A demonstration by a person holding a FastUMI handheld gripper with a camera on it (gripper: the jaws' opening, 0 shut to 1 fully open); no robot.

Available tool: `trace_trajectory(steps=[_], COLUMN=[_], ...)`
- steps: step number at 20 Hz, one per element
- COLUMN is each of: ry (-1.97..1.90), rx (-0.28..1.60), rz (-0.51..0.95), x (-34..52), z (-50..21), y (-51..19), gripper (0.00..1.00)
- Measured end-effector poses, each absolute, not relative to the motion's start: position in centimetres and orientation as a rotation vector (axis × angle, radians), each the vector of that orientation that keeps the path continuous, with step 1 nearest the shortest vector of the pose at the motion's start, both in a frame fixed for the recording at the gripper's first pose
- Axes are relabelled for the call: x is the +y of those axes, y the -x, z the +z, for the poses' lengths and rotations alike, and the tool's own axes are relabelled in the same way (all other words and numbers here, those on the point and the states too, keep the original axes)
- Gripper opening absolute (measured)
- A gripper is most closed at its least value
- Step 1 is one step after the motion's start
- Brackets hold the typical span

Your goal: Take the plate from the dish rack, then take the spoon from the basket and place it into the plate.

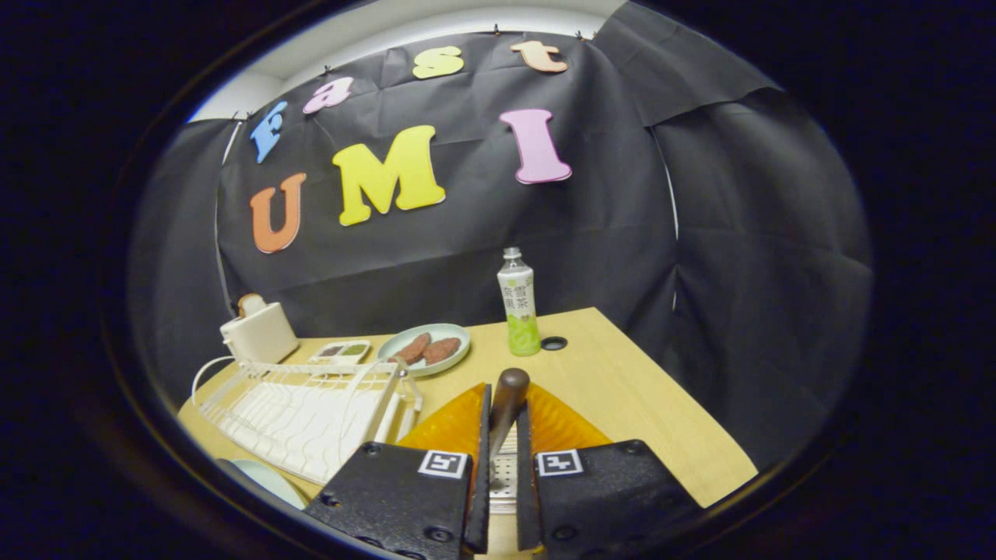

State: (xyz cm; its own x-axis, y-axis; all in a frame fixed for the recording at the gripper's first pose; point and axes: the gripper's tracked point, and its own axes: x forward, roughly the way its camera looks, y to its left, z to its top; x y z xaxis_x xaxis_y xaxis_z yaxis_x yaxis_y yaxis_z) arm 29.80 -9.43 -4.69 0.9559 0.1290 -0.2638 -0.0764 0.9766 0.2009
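Both fingers of the gripper (503,459) pinch the spoon (507,404) by its handle, long axis running fwd, over the orange basket (451,426). Empty plate (264,478) lies left of basket, beside the dish rack (303,408); carry spoon left.

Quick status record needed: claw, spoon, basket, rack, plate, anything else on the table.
claw: shut on the spoon handle
spoon: brown handle upright between the fingers, above the basket
basket: orange, directly under the claw
dish rack: white, left of the claw, slots look empty
plate: pale rim showing beside the rack's near corner
also on table: bottle, dish with brown food, white toaster
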Motion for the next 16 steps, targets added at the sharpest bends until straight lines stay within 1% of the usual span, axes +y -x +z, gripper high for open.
trace_trajectory(steps=[1, 3, 5, 9, 12, 16], ry=[-0.180, -0.164, -0.169, -0.220, -0.263, -0.261], rx=[0.284, 0.292, 0.282, 0.231, 0.160, 0.079], rz=[0.104, 0.094, 0.074, 0.013, -0.027, -0.033], x=[-9.1, -8.7, -8.9, -10.6, -11.9, -10.6], z=[-4.7, -4.4, -3.6, -0.5, 3.5, 8.4], y=[-29.9, -29.6, -29.2, -28.0, -26.4, -22.4], gripper=[0.15, 0.10, 0.08, 0.08, 0.08, 0.08])
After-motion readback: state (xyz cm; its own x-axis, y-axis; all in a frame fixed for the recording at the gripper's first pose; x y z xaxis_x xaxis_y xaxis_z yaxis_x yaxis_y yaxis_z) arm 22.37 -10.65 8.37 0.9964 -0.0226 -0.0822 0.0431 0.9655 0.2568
